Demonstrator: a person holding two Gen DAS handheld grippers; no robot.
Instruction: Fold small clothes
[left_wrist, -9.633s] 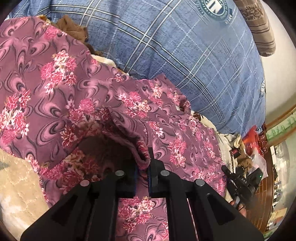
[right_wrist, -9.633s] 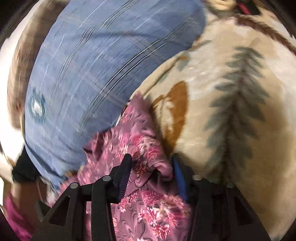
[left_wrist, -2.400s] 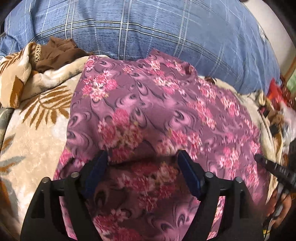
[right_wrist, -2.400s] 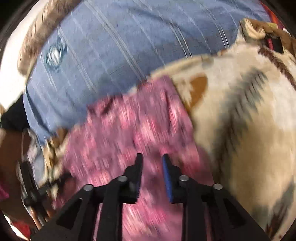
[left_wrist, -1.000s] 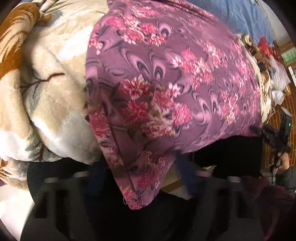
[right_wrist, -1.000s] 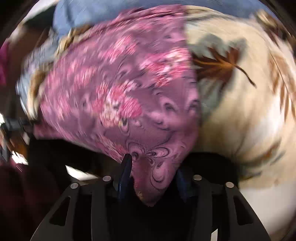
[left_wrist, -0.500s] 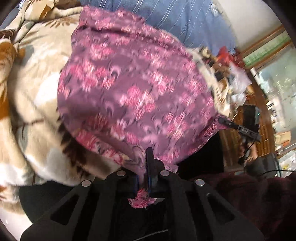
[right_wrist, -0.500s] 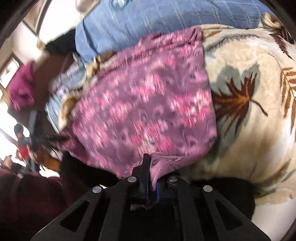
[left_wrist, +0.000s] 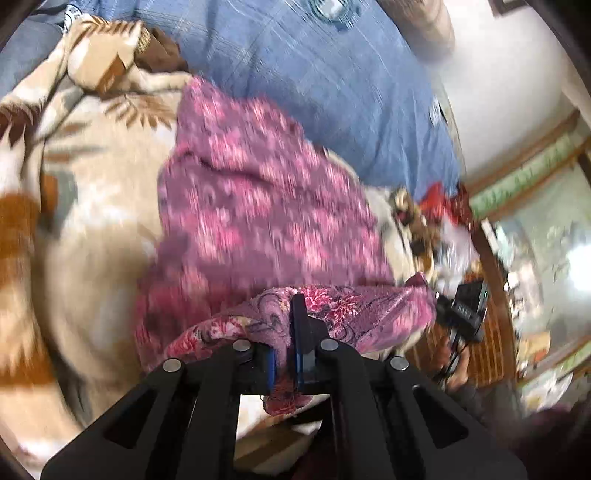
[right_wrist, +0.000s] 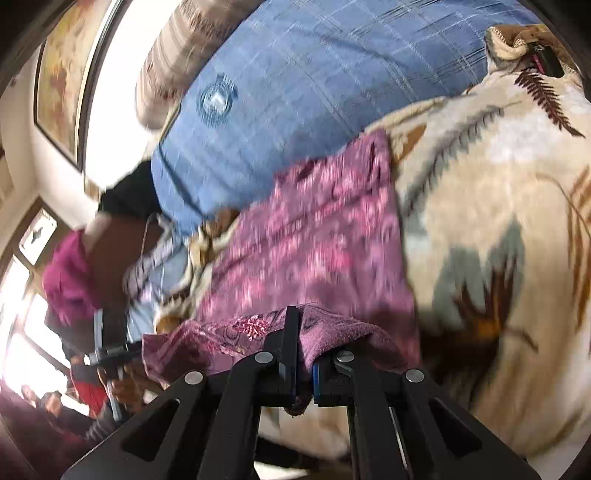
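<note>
A purple floral garment (left_wrist: 266, 206) lies spread on a cream leaf-patterned blanket (left_wrist: 92, 206); it also shows in the right wrist view (right_wrist: 317, 240). My left gripper (left_wrist: 285, 354) is shut on the garment's near hem, lifted above the blanket. My right gripper (right_wrist: 303, 369) is shut on the same near hem at the other corner. The hem hangs taut between the two grippers. The far part of the garment rests flat on the blanket. Both views are motion-blurred.
A blue plaid duvet (left_wrist: 314, 74) lies behind the garment, also in the right wrist view (right_wrist: 314, 92). A striped pillow (right_wrist: 173, 66) sits at the back. Clutter with a red item (left_wrist: 439, 206) lies at the bed's right side. A window (right_wrist: 22, 295) is at left.
Both grippers have risen and moved forward with the near hem, carrying it up off the bed's front edge and over the garment. Both stay shut on the cloth.
</note>
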